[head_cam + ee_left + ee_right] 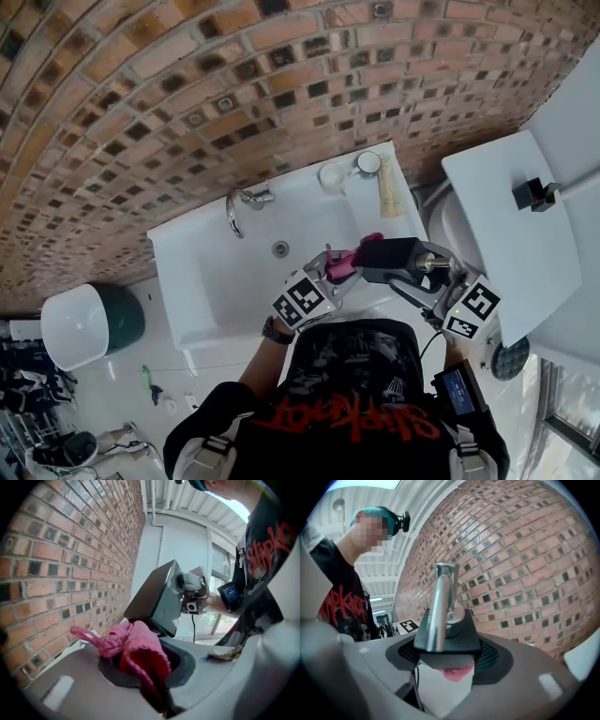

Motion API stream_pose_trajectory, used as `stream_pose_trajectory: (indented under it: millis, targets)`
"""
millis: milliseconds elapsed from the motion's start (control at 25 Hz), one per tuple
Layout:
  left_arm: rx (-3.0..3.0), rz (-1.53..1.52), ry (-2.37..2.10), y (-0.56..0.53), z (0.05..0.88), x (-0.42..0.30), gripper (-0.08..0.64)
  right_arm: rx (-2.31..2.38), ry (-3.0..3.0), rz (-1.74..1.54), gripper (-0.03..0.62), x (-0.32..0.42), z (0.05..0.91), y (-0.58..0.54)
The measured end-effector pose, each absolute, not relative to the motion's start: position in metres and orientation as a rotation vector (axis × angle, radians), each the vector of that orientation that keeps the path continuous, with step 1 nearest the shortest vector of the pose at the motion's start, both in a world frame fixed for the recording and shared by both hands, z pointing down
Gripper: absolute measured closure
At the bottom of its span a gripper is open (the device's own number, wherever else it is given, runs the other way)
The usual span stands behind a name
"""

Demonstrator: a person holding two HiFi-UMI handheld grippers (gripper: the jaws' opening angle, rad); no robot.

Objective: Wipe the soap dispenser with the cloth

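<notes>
The left gripper [330, 278] is squeezing its two jaws tight on the pink cloth [344, 262]. The cloth is bunching up between the jaws, and one floppy end is sticking out to the side. The right gripper [417, 272] is holding its jaws wide apart, and they are pressing on the two sides of the soap dispenser [386, 253], so the dispenser is sitting clamped between them. The dispenser is a black, boxy bottle with flat sides. It is lying tipped on its side in the air, above the front edge of the white sink [216, 272], just in front of the person's chest. Its shiny silver pump [435, 263] is pointing back toward the right gripper. The cloth is sitting right at the dispenser's bottom end and looks like it is touching it there. In the right gripper view a bit of pink is peeking out from under the black bottle. The curved tap [239, 208] is standing at the back of the sink, well apart from both grippers.
</notes>
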State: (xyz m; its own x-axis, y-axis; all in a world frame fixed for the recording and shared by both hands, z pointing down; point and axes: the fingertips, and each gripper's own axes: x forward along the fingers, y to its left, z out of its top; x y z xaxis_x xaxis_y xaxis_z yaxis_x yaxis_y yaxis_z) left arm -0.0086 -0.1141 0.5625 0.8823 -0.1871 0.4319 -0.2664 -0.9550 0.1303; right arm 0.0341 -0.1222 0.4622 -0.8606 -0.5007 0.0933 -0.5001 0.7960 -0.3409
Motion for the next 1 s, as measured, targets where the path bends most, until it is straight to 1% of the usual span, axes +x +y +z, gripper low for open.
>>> stream_pose_trajectory:
  millis: [120,240,360,560,760,840,1000]
  targets:
    - [2.883,0.677,-0.284,-0.107,0.568,-0.007,0.503,-1.089,3.005,-0.561,0.282,0.05,0.484,-0.135]
    - [2.887,0.583,-0.272,-0.1,0.562,-0.013,0.503,-1.432,3.019,-0.57,0.284,0.076,0.511,-0.148]
    - [2.946,0.491,-0.312,-0.1,0.548,-0.016,0.503,-1.63,3.003,-0.633,0.284,0.098,0.529,-0.156]
    - [2.972,0.403,-0.432,-0.11,0.522,-0.025,0.503,-1.632,3.011,-0.623,0.284,0.089,0.534,-0.158]
    - [2.993,0.317,-0.349,-0.102,0.498,0.0,0.503,-1.662,3.034,-0.617,0.283,0.092,0.534,-0.15]
    - [2.986,0.289,-0.293,-0.098,0.501,0.013,0.503,-1.656,3.02,-0.654,0.283,0.09,0.538,-0.148]
    - [2.905,0.363,-0.29,-0.099,0.533,0.032,0.503,-1.576,2.98,-0.687,0.284,0.085,0.526,-0.144]
